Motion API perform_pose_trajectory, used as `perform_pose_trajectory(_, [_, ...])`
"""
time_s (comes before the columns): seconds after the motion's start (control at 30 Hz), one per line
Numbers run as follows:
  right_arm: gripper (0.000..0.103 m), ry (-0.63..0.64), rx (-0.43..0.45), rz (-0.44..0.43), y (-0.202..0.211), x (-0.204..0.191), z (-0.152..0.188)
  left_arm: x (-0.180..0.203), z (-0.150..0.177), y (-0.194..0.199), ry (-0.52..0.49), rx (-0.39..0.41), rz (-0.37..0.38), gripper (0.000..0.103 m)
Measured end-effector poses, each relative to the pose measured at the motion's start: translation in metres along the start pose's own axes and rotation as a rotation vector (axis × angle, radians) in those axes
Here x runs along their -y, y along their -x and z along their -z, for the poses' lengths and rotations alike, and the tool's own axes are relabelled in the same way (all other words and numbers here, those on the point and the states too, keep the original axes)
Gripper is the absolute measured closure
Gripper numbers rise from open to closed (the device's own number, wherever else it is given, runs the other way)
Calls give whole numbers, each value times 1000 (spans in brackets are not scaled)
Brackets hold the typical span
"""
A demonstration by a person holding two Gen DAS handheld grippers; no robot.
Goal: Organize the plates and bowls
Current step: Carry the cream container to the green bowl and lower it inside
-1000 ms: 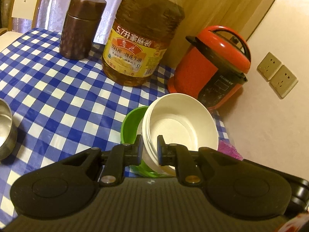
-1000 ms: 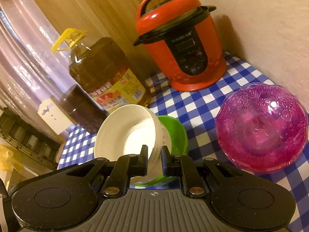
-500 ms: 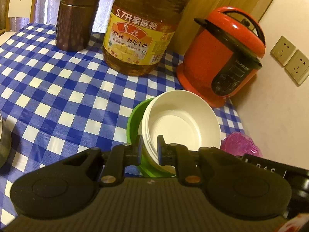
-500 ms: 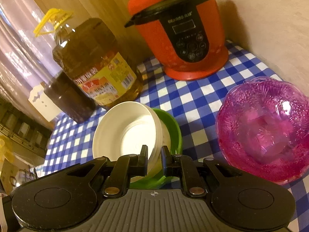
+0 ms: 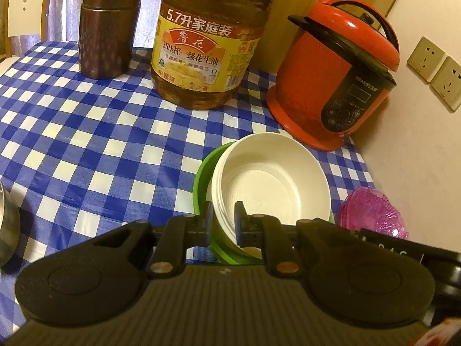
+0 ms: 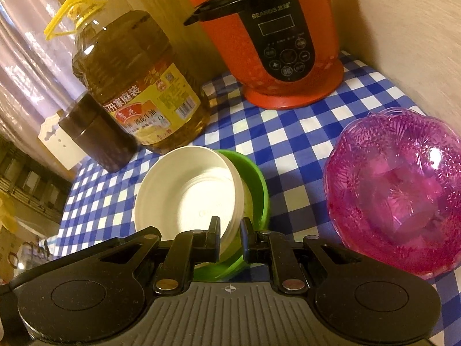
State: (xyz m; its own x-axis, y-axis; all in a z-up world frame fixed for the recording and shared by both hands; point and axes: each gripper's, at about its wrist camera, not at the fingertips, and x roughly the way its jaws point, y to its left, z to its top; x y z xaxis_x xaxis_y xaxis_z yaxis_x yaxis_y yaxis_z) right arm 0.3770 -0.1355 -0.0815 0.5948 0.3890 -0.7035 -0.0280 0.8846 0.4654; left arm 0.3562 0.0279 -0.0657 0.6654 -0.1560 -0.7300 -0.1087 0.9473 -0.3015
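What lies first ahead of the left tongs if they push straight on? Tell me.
The left tongs already straddle the near rim of the white bowl, nested in the green bowl. Pushed straight on, they would probably press into that wall first; beyond it stands the oil bottle, though depth is unclear.

A white bowl (image 5: 269, 178) with fine ridges ringing its flat bottom sits nested inside a green bowl (image 5: 203, 173), and the pair is tilted, the openings facing toward the cameras. The white one appears to be a stack of several thin bowls, judging by the layered rims at its near edge. The green bowl shows only as a bright crescent around one side and beneath the white bowl (image 6: 187, 193); from the right wrist view the green bowl (image 6: 256, 184) lies on the right. Well apart from them, a translucent pink bowl (image 6: 394, 190) with a cut starburst pattern rests on the checked cloth near the wall, tilted, its opening facing the camera.
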Motion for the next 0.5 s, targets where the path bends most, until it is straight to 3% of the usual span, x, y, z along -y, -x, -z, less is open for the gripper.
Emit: perform_pose_trajectory(0.5, [89,22,-43,27,-6,-2,-5,8,-7,-7,-74,-42,-34,89])
